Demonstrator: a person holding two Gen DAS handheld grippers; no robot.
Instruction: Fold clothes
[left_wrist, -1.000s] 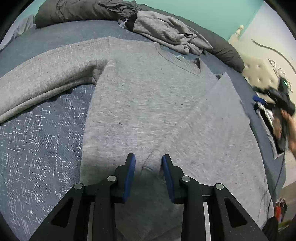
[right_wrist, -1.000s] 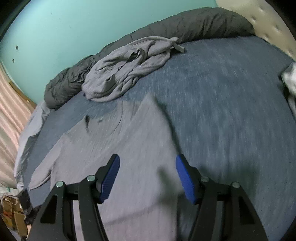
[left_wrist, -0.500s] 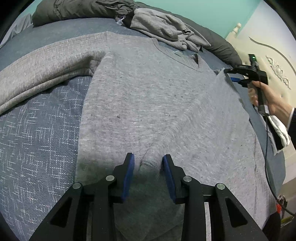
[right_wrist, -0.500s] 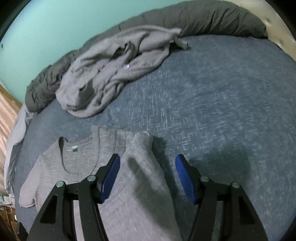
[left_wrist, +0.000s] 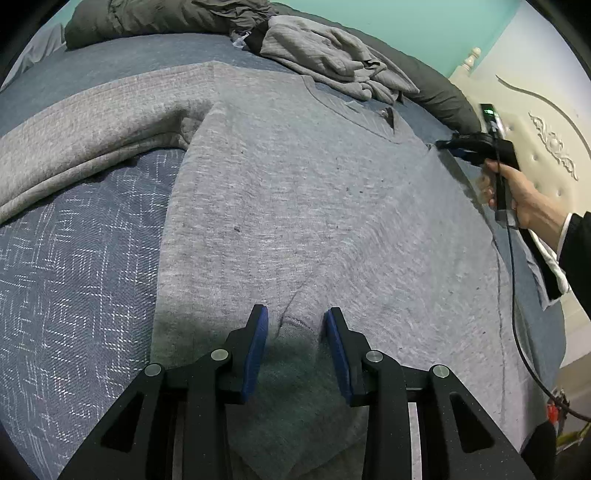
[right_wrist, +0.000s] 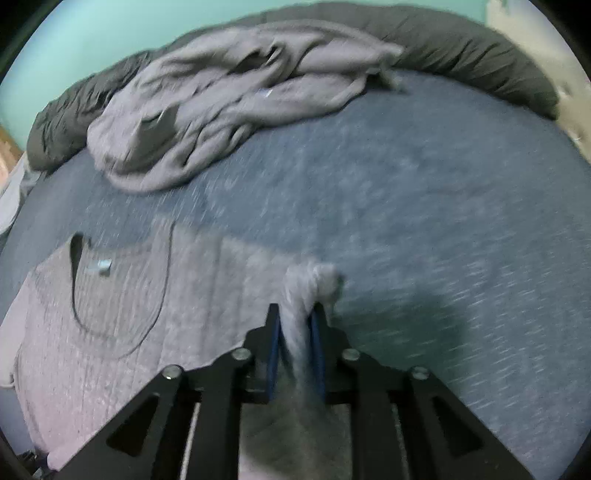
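Note:
A grey sweater lies flat on the blue bed, neck toward the far side, one sleeve stretched out to the left. My left gripper is open over the sweater's lower part, its fingers on either side of a small raised wrinkle. My right gripper is shut on a bunched fold of the sweater's shoulder corner beside the collar. It also shows in the left wrist view at the sweater's right shoulder, held by a hand.
A crumpled grey garment lies beyond the collar, against a dark grey rolled duvet. The blue patterned bedspread surrounds the sweater. A cream headboard stands to the right. A cable hangs from the right gripper.
My right gripper moved to the sweater's shoulder corner and shut on it, bunching the cloth. My left gripper stayed open over the lower sweater, shifting slightly forward.

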